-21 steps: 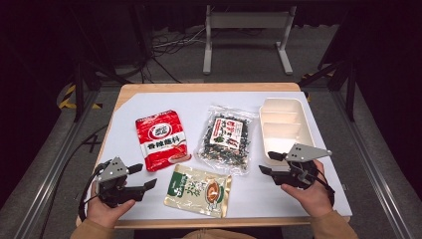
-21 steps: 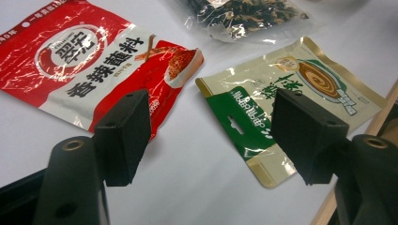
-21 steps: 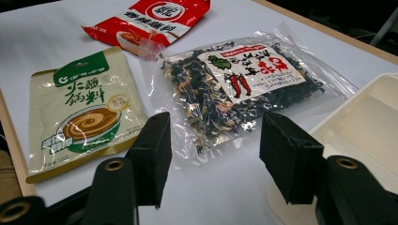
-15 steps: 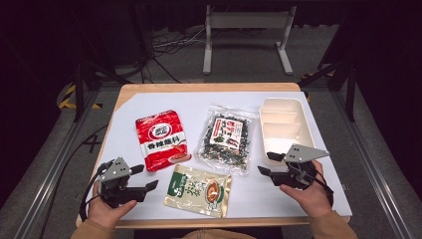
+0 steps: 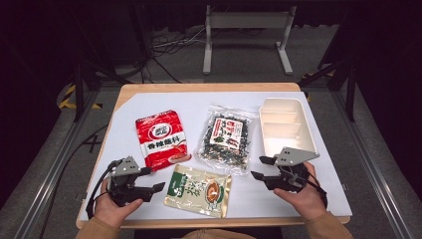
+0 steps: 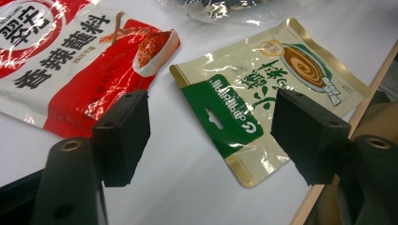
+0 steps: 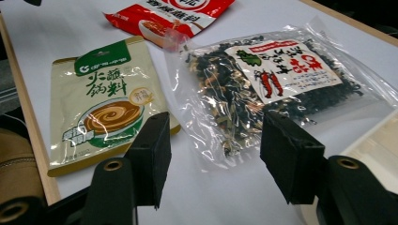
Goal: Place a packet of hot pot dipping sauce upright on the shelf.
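Picking up the green pouch (image 5: 198, 190) lying flat at the near table edge means sliding the left gripper (image 5: 154, 180), wide open and empty like the right gripper (image 5: 263, 168), low around its hanger end.

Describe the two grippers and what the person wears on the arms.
Both the left gripper and the right gripper are black, each with two blocky, flat-faced jaws and a grey three-cornered plate on top. In the gripper views, round bolt holes show at the jaw bases. A black cable loops from each gripper. The sleeves are tan, ending at the wrists.
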`<action>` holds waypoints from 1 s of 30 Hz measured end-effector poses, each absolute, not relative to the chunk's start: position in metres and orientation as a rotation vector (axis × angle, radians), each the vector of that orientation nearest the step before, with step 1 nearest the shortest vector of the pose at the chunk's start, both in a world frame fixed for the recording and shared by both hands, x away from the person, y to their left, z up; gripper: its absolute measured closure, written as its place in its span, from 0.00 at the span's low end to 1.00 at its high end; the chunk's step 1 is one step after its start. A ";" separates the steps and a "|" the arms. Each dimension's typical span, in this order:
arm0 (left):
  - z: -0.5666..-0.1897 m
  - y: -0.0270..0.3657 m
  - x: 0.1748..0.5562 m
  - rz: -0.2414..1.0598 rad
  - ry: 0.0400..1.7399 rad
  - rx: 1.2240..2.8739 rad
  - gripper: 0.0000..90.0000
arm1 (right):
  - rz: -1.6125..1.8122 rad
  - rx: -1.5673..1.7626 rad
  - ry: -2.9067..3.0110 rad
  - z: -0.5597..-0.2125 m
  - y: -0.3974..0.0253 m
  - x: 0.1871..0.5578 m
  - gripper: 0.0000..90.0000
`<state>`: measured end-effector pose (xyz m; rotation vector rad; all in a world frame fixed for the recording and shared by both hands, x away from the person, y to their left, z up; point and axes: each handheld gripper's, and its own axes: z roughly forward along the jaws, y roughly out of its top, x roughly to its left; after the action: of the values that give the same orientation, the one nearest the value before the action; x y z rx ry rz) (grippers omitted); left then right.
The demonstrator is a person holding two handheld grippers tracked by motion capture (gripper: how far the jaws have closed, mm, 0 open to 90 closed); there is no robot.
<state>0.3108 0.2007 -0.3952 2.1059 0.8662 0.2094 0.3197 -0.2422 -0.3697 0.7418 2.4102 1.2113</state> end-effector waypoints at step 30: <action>-0.440 0.178 0.347 -0.100 0.974 2.150 0.43 | 1.189 0.668 2.531 -0.388 -0.210 0.317 0.45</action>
<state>0.3472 0.1779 -0.4398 2.1502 0.9744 -0.0998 0.3168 -0.2102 -0.3883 0.6681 2.5307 1.1890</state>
